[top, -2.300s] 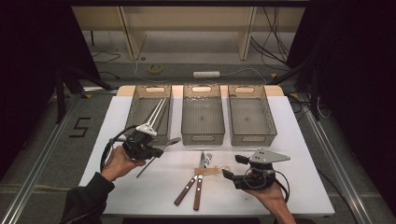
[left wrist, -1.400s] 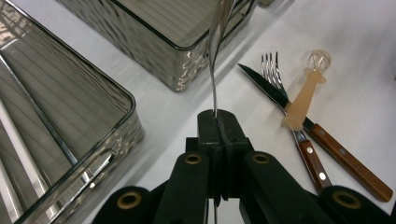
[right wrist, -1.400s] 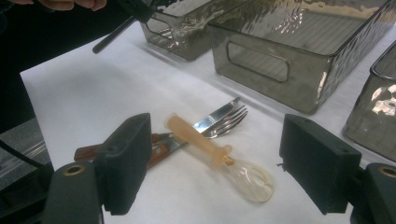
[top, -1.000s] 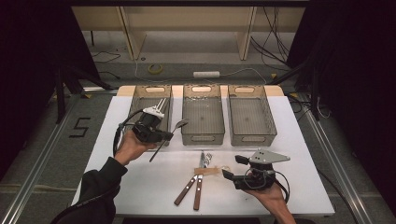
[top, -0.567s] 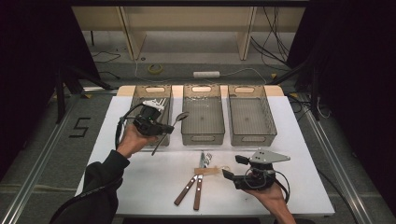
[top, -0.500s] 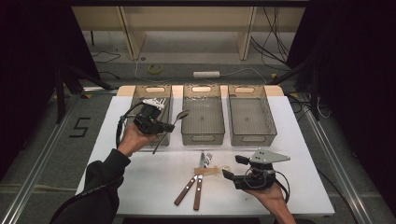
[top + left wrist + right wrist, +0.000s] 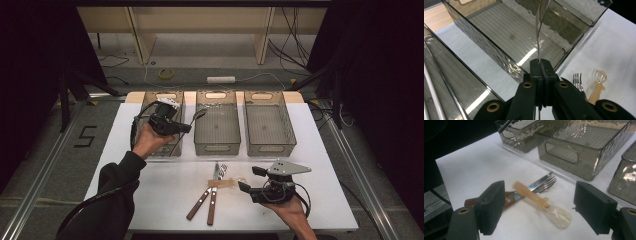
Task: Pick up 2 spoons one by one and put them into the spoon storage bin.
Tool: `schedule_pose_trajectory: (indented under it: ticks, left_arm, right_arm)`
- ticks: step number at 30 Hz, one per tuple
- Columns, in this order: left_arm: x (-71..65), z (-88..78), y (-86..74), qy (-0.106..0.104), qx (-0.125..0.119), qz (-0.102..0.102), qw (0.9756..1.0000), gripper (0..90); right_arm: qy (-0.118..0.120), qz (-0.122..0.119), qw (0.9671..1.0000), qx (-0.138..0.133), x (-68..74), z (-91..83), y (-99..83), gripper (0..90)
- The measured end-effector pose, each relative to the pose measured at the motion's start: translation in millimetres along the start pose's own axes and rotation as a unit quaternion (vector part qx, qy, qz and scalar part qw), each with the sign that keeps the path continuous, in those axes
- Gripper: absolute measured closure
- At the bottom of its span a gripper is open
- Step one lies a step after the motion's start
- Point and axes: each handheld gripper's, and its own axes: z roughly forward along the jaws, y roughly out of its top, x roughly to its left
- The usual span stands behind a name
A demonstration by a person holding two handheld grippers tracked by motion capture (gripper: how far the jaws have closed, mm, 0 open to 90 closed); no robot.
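Observation:
My left gripper (image 7: pixel 184 128) hovers over the left bin (image 7: pixel 150 100), shut on the thin handle of a metal spoon (image 7: pixel 200 114). In the left gripper view the jaws (image 7: pixel 541 65) pinch the spoon (image 7: pixel 539 30), which rises edge-on toward the middle bin (image 7: pixel 499 27). My right gripper (image 7: pixel 250 179) rests low at the front right of the table, open. Between its spread pads lies a spoon with a tan handle and clear bowl (image 7: pixel 537 201), untouched. A wooden-handled knife and fork (image 7: pixel 206 200) lie beside that spoon.
Three smoky clear bins stand in a row at the back of the white table (image 7: pixel 325 150): left, middle (image 7: pixel 216 146) and right (image 7: pixel 270 145). The left bin holds thin white sticks (image 7: pixel 432 92). Bare tabletop surrounds the cutlery at the front.
My left hand has carried the metal spoon away from the front of the table, up and toward the bins, to above the left bin. The right hand has stayed still.

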Motion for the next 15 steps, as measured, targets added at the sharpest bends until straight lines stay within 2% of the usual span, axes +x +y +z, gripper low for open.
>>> schedule_pose_trajectory:
  ticks: [7,11,15]
  left_arm:
    - [0.6,6.7,13.1,0.006,-0.003,0.002,1.0,89.3]
    - [1.2,13.7,24.6,0.0,-0.016,-0.011,0.9998,89.3]
    - [-0.9,21.5,33.3,0.004,-0.014,-0.008,0.9999,89.3]
  right_arm:
    - [-0.001,0.0,1.0,0.0,-0.2,0.0,0.1,26.5]
    - [0.0,-0.002,1.0,0.0,-0.5,0.3,0.2,26.5]
    - [0.0,-0.001,1.0,0.0,-0.8,-0.4,-0.2,26.5]
